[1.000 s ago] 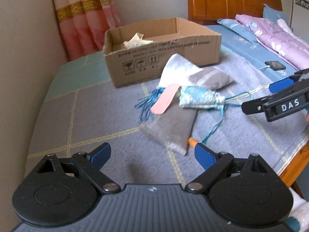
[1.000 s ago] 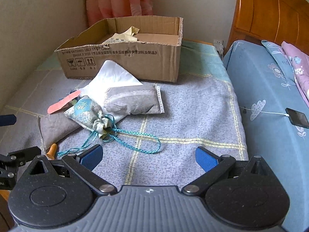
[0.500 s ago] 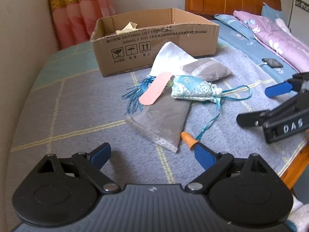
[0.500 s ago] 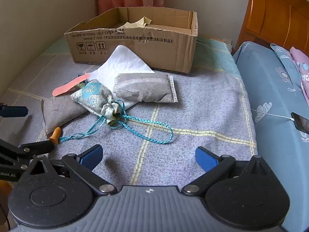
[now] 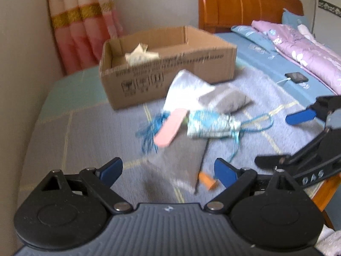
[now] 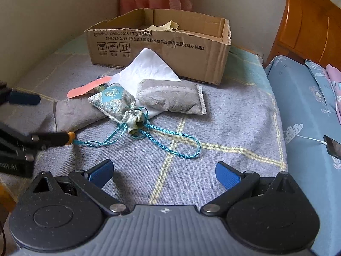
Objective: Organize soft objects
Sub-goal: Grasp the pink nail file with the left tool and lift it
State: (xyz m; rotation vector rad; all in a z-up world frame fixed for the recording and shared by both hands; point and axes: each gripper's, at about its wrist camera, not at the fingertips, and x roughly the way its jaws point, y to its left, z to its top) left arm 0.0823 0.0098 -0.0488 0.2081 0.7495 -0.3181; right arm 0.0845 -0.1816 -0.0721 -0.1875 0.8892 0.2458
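Right wrist, pouch point(image 6: 116, 100) beyond spread claw point(image 6: 164, 172)

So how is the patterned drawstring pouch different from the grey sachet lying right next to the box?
The drawstring pouch is patterned in teal and cream; the grey sachet is plain grey. The pouch is gathered at its neck with long teal cords trailing over the blanket; the sachet is a flat rectangle with a white stitched edge. The pouch looks smaller than the sachet. Both are soft, lie partly on the white cloth, and sit outside the cardboard box.
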